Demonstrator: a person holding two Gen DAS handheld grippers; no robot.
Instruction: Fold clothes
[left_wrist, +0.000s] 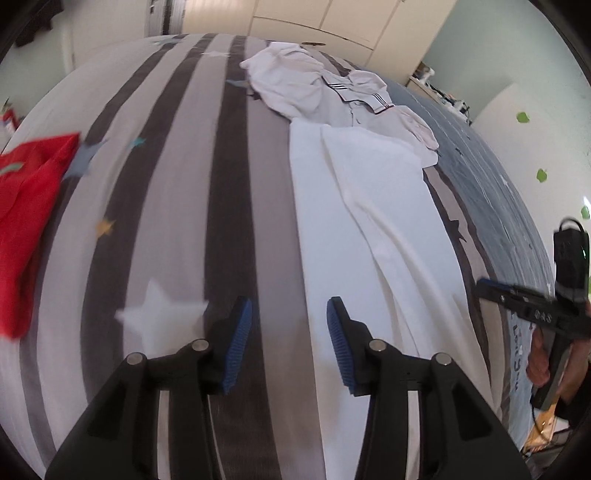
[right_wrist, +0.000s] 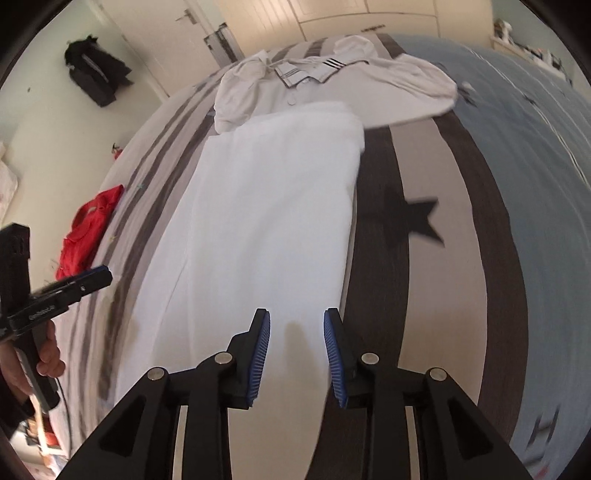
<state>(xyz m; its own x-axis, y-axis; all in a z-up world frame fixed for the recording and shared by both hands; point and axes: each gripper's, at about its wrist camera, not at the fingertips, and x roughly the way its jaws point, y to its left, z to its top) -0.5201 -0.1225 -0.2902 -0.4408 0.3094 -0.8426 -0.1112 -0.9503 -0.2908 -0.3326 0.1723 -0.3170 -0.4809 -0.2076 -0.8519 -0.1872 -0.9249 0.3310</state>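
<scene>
Left wrist view: left claw (left_wrist: 289, 341) spread above striped bed cover (left_wrist: 184, 221); right claw (right_wrist: 296, 352) spread over long white folded garment (right_wrist: 266, 206).

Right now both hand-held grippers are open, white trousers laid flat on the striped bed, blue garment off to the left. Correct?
Nearly. The garment off to the left is red, not blue, per the left wrist view. Both hand-held grippers are open; the white trousers lie on the striped bed.

I count three garments on my striped bed: one long white folded cloth (right_wrist: 266, 206), one white stripe-collared shirt (right_wrist: 332, 85) beyond it, one red garment (right_wrist: 88, 229) far left.
</scene>
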